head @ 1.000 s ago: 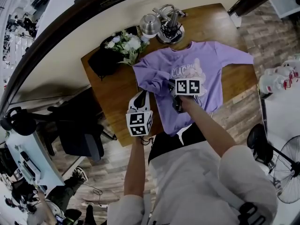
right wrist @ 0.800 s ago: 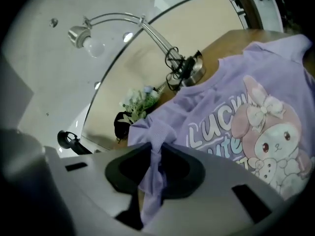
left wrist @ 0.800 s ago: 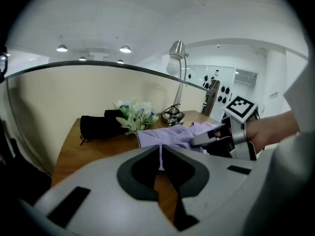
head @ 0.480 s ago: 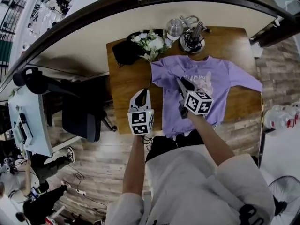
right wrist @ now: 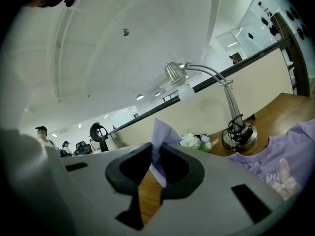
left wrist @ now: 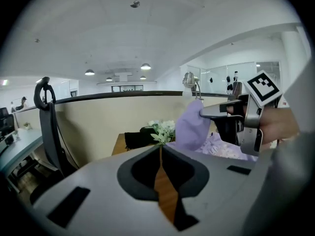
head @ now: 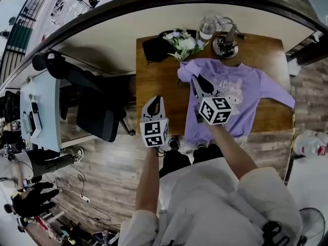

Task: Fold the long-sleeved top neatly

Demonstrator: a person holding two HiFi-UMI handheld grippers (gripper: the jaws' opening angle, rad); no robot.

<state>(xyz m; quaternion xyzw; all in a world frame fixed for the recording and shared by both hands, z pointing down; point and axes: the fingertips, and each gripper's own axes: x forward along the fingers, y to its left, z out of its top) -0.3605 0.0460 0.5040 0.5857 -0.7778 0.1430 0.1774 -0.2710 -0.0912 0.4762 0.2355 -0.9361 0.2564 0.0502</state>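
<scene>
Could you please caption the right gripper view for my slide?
Right gripper holds the purple top pinched above the wooden table.

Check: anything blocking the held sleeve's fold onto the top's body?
Nothing visible does. The right gripper, jaws just tightened, pinches the sleeve above the top, whose front lies bare. Flowers and lamp stand beyond the collar; the shut, empty left gripper hangs to the left.

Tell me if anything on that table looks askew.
The purple top lies lopsided: one sleeve is pinched up off the table by the right gripper, the other sleeve spread flat. Nothing spilled or damaged.
</scene>
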